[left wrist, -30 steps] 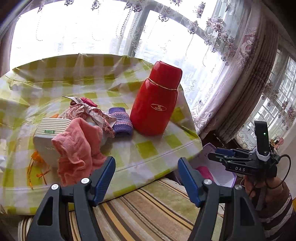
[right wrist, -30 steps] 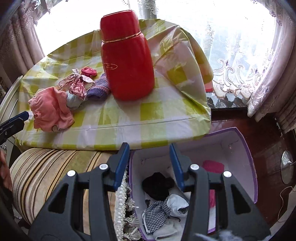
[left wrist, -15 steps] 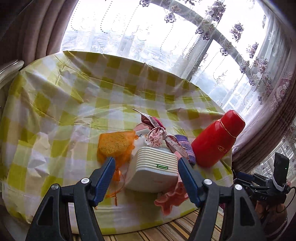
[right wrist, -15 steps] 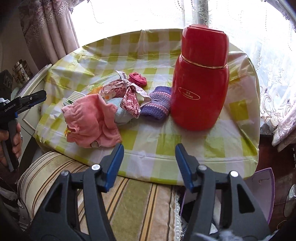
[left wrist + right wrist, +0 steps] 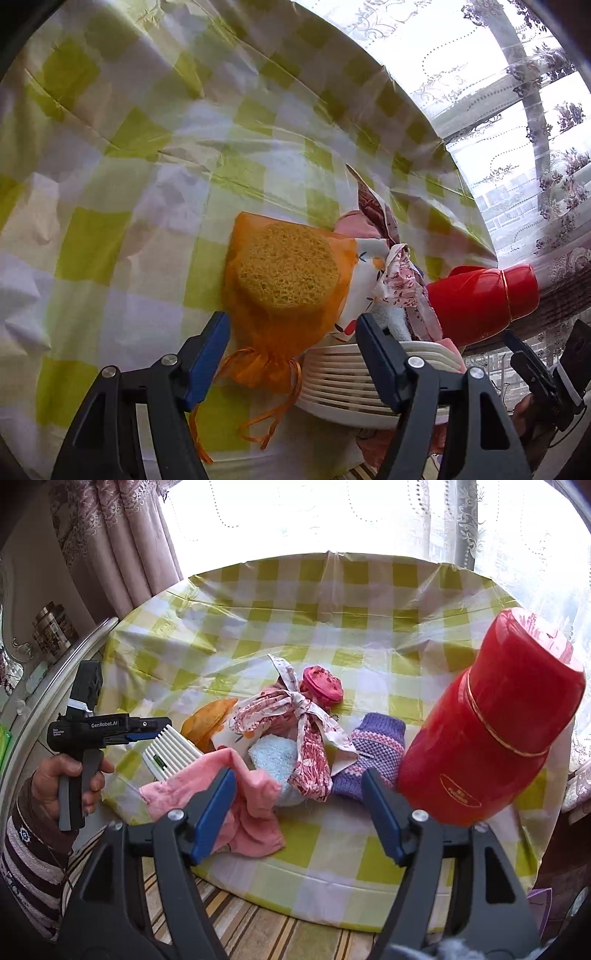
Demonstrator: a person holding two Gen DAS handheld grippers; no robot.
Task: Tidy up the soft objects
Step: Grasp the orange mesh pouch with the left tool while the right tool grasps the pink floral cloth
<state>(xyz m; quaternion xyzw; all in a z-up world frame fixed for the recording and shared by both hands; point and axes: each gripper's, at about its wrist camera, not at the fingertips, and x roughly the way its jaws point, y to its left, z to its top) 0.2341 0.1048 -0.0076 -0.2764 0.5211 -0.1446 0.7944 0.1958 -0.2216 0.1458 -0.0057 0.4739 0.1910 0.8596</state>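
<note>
A pile of soft things lies on the green-checked table (image 5: 369,635): an orange mesh bag with a sponge (image 5: 284,273), a pink cloth (image 5: 251,797), a light blue towel (image 5: 273,757), a floral cloth (image 5: 295,716), a purple knitted piece (image 5: 373,753) and a dark pink item (image 5: 323,686). My left gripper (image 5: 291,350) is open, its jaws either side of the orange bag's tied end. It also shows in the right wrist view (image 5: 147,727). My right gripper (image 5: 299,808) is open and empty, just in front of the pink cloth and the blue towel.
A tall red flask (image 5: 495,731) stands at the right of the pile. A white ribbed box (image 5: 354,380) lies under the pink cloth beside the orange bag. A striped cushion (image 5: 258,934) lies below the table's front edge. Curtains (image 5: 122,542) hang behind.
Both grippers have moved in over the table towards the pile. The left one has come close to the orange bag. The right one has left the purple bin and faces the cloths.
</note>
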